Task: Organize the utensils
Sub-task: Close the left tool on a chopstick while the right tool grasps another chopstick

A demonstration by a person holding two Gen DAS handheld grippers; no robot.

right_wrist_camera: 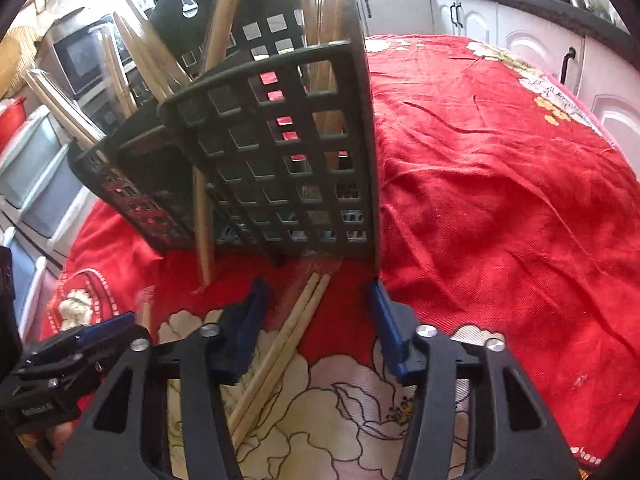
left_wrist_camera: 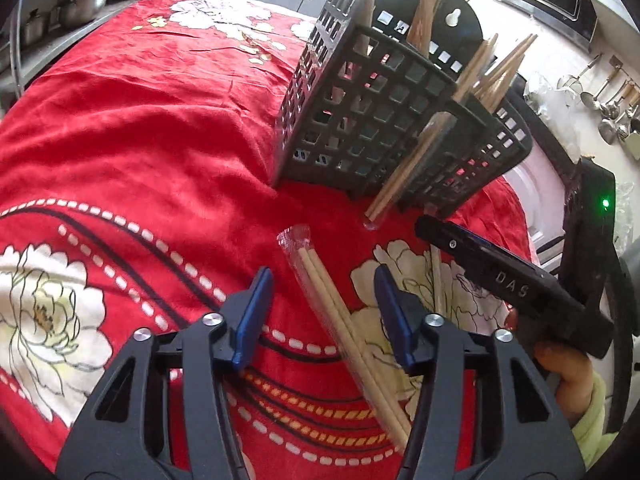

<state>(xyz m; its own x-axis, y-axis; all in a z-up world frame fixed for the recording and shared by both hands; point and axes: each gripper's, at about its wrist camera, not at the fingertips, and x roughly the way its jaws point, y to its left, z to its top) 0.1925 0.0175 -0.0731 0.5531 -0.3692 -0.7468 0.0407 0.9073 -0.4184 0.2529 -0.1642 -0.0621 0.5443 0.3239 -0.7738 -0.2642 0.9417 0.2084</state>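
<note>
- While both tongs straddle wrapped chopsticks, neither clamps: left tongs (left_wrist_camera: 324, 316) and right tongs (right_wrist_camera: 316, 320) stand apart.
- Chopsticks (left_wrist_camera: 340, 320) lie on the red-clothed table (left_wrist_camera: 140, 120), before the rack (left_wrist_camera: 372, 120).
- Light, stiff, slippery in clear sleeves; best gripped mid-length, probably.

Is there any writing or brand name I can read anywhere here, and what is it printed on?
"DAS": on the black body of the right gripper, seen from the left wrist camera.
Small pale lettering on the black body of the left gripper, seen from the right wrist camera: too blurred to read.
No other text shows on the black utensil basket or the red cloth.
</note>
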